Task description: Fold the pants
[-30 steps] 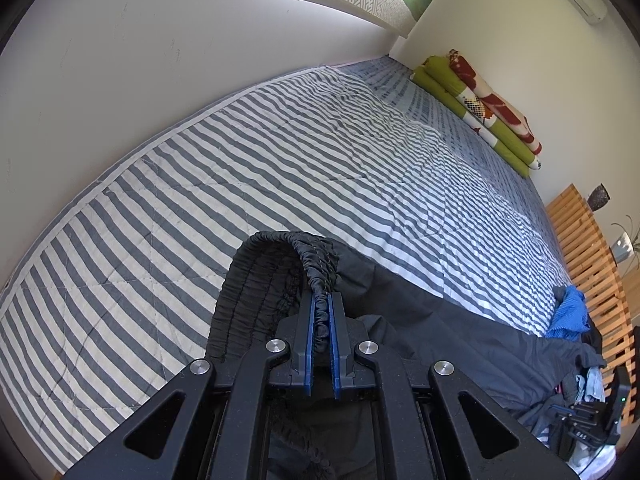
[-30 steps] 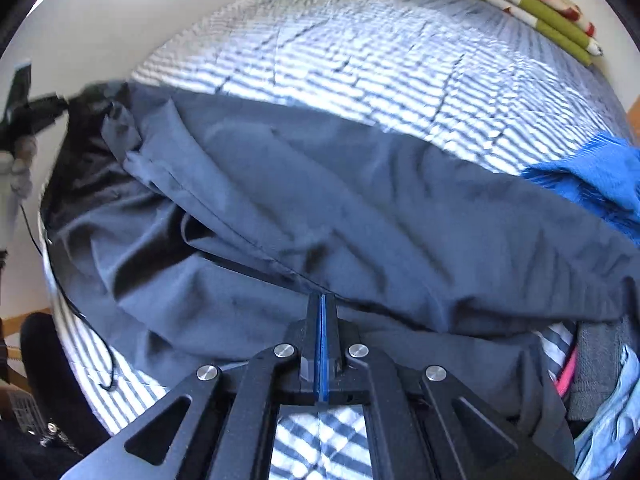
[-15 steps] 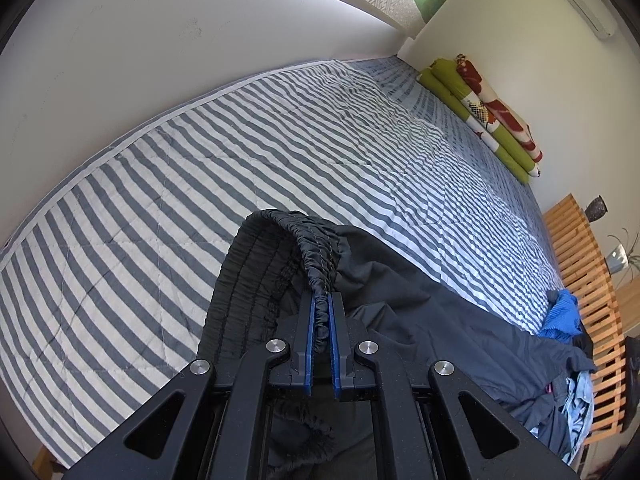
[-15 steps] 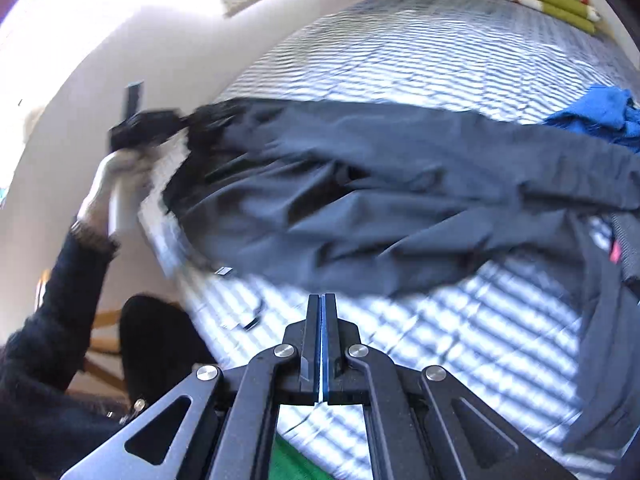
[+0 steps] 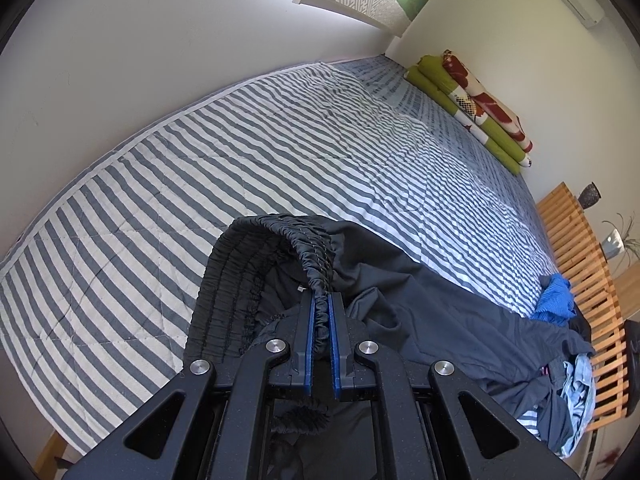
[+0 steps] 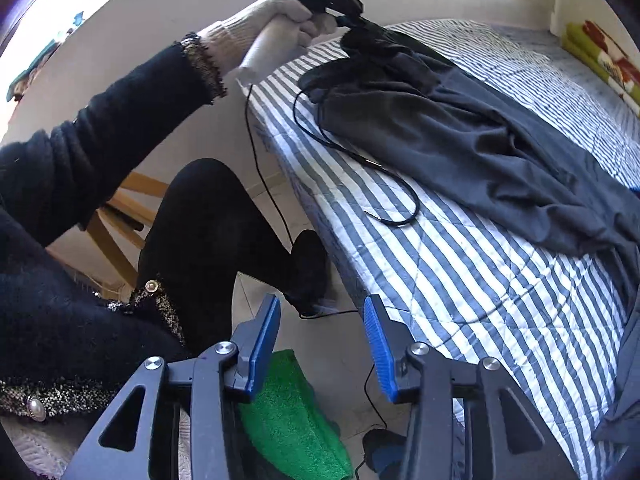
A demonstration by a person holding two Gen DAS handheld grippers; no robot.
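The left hand-held gripper (image 5: 320,320) is clamped on the gathered elastic waistband (image 5: 316,264) of the dark pants (image 5: 420,320), its 2 blue pads pressed against the bunched band from either side. The waistband arches up out of the grip and the rest of the pants trails away to the right across the striped bed (image 5: 280,140), ending near a heap of clothes at the bed's edge with a blue cloth (image 5: 556,296) on top. 2 green rolled cushions and a red patterned blanket (image 5: 480,96) lie against the far wall, well apart from the pants. The right hand-held gripper (image 6: 322,344) is spread wide and holds nothing; it hangs off the side of the bed, above the floor and a green towel (image 6: 288,420). From that view the pants (image 6: 460,136) lie stretched along the bed near its edge, their top end lifted where a gloved hand (image 6: 276,28) holds the other tool. A black cable (image 6: 360,160) loops over the stripes just beside the pants and drops to the floor. The person's dark sleeve (image 6: 100,140) and leg fill the left side; the far pant legs are probably bunched at the right, though that part runs out of view.
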